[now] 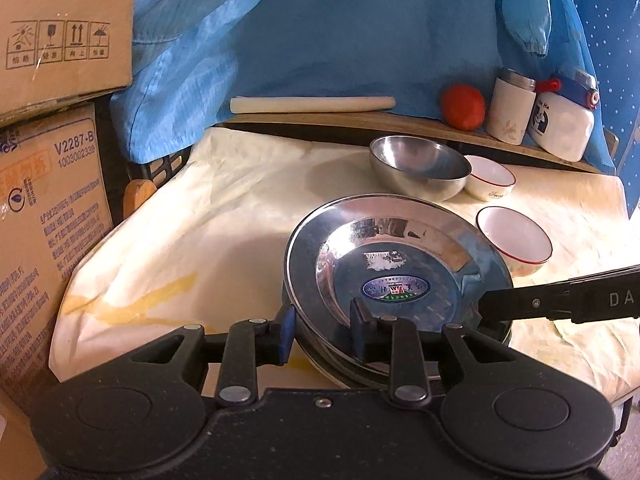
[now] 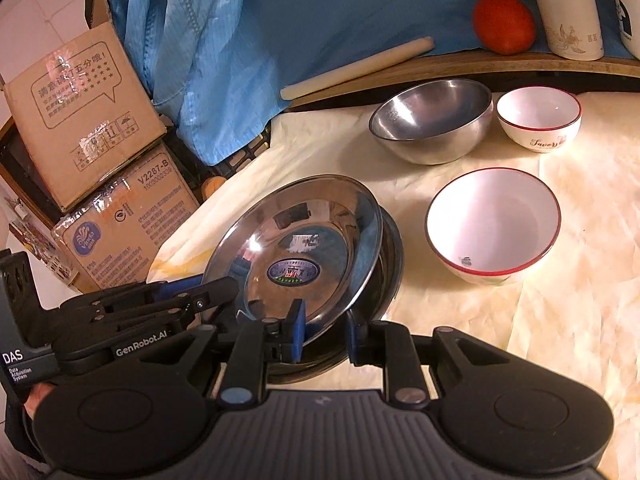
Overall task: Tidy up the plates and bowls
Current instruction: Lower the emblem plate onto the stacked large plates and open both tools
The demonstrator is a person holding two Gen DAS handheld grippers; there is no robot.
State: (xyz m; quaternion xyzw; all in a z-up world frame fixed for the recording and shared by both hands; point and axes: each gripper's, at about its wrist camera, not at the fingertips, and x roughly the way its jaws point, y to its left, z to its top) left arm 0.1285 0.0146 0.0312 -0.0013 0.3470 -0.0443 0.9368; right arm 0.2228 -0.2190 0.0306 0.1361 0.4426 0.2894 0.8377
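A shiny steel plate (image 1: pixel 396 264) (image 2: pixel 304 240) with an oval sticker lies tilted on top of a stack of steel plates (image 2: pixel 390 248) on the cream-covered table (image 1: pixel 240 220). My left gripper (image 1: pixel 322 334) straddles the plate's near-left rim, pads slightly apart from it. My right gripper (image 2: pixel 325 334) is shut on the top plate's near-right rim, one pad inside and one outside. Behind the stack stand a steel bowl (image 1: pixel 420 168) (image 2: pixel 432 120) and two white red-rimmed bowls, one small (image 2: pixel 538 116) and one larger (image 2: pixel 494 224).
Cardboard boxes (image 1: pixel 52 184) are stacked at the left table edge. A blue cloth (image 1: pixel 320 40) hangs behind. On a wooden board (image 2: pixel 460 64) at the back sit a pale rolling pin (image 1: pixel 312 104), a tomato (image 1: pixel 462 106) and a white canister (image 1: pixel 510 110).
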